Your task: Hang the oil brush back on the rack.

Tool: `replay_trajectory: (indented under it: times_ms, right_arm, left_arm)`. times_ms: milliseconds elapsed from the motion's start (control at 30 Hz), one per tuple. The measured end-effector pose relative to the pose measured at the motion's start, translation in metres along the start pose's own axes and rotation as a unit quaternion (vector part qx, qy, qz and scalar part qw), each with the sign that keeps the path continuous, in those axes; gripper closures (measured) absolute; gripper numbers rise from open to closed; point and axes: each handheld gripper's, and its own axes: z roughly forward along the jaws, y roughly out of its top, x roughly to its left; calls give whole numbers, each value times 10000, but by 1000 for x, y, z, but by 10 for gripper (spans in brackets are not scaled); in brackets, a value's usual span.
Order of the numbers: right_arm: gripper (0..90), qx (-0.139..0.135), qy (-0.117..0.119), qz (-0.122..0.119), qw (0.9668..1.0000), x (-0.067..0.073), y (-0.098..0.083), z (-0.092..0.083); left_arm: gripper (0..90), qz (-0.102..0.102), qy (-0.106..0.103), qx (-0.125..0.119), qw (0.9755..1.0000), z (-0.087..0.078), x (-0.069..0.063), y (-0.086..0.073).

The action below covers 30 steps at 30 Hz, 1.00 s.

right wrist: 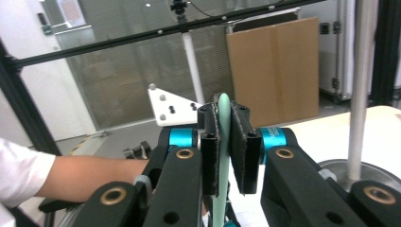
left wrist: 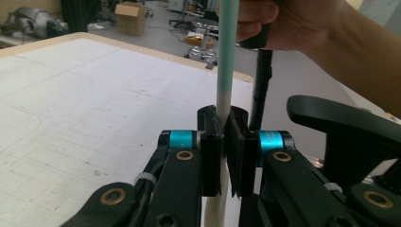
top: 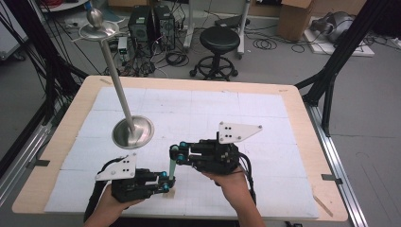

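White-covered worktop (top: 198, 101) carries a steel stand (top: 134, 131); nearer, the right tool (top: 174, 152) and left tool (top: 166, 182) are each clamped on an end of one mint-green stick (top: 170, 168) (likely passing it between hands), held above the surface.

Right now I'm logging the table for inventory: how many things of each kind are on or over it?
Hand-held gripper: 2 (left, right)
Teal-and-white stick: 1
Metal stand: 1
Total: 4
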Motion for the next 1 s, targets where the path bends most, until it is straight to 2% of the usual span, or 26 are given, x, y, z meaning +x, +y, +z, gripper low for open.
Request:
replay_trajectory:
  times_ms: [33, 67, 100, 133, 167, 200, 233, 267, 300, 333, 367, 400, 433, 467, 500, 533, 600, 667, 733, 767, 800, 833, 933, 1000]
  right_arm:
    - [623, -74, -279, -2, 9996, 1, 0, 0]
    - [535, -104, -474, 28, 9988, 2, 0, -1]
    - [535, -104, -474, 28, 9988, 2, 0, -1]
    - [489, -106, -858, 37, 9962, 3, 0, -1]
    - [489, -106, -858, 37, 9962, 3, 0, -1]
    - [465, -87, -1060, -21, 9943, 5, -1, -2]
    - [442, -6, -1523, -90, 9883, 9, -2, 0]
    - [442, -6, -1523, -90, 9883, 9, -2, 0]
    - [435, 83, -1859, -145, 9824, 12, -4, 4]
    - [435, 83, -1859, -145, 9824, 12, -4, 4]
    - [439, 156, -2087, -104, 9778, 14, -6, 8]
    - [439, 156, -2087, -104, 9778, 14, -6, 8]
    - [453, 173, -2202, -61, 9753, 15, -7, 12]
    - [453, 173, -2202, -61, 9753, 15, -7, 12]
    - [468, 210, -2306, -74, 9728, 16, -8, 15]
    - [471, 229, -2336, -102, 9720, 16, -8, 17]
    - [485, 254, -2348, -74, 9717, 17, -7, 20]
    - [502, 264, -2348, -72, 9717, 17, -6, 21]
    - [513, 261, -2407, -75, 9702, 17, -5, 22]
    - [513, 261, -2407, -75, 9702, 17, -5, 22]
    - [542, 240, -2500, -59, 9679, 18, -5, 23]
    - [542, 240, -2500, -59, 9679, 18, -5, 23]
    - [576, 248, -2543, -11, 9668, 18, -3, 23]
    - [598, 243, -2539, 16, 9669, 18, -3, 23]
  left_arm:
    - [844, -17, 189, 5, 9998, -1, 0, 0]
    - [845, -13, 300, 6, 9995, -1, 1, 1]
    - [845, -13, 300, 6, 9995, -1, 1, 1]
    - [845, -49, 423, -20, 9991, -2, 1, 1]
    - [845, -57, 567, -22, 9984, -3, 2, 2]
    - [845, -92, 758, -39, 9971, -3, 2, 2]
    - [845, -103, 889, -19, 9960, -4, 2, 2]
    - [845, -120, 1055, 10, 9943, -4, 2, 3]
    - [845, -108, 1326, 47, 9911, -3, 2, 3]
    - [845, -108, 1326, 47, 9911, -3, 2, 3]
    - [845, -61, 1552, 89, 9878, -1, 0, 4]
    - [845, -61, 1552, 89, 9878, -1, 0, 4]
    - [845, -9, 1668, 130, 9859, 0, -1, 4]
    - [845, 8, 1716, 140, 9851, 1, -2, 4]
    - [845, 46, 1875, 171, 9821, 3, -3, 5]
    - [845, 31, 1923, 169, 9812, 5, -3, 6]
    - [845, 29, 1958, 186, 9805, 5, -4, 6]
    - [845, 64, 2039, 229, 9787, 10, -6, 7]
    - [845, 122, 2127, 289, 9766, 13, -7, 8]
    - [845, 122, 2127, 289, 9766, 13, -7, 8]
    - [845, 128, 2194, 316, 9750, 16, -8, 8]
    - [845, 128, 2194, 316, 9750, 16, -8, 8]
    - [845, 191, 2308, 381, 9721, 20, -10, 9]
    - [845, 210, 2315, 387, 9718, 21, -11, 9]
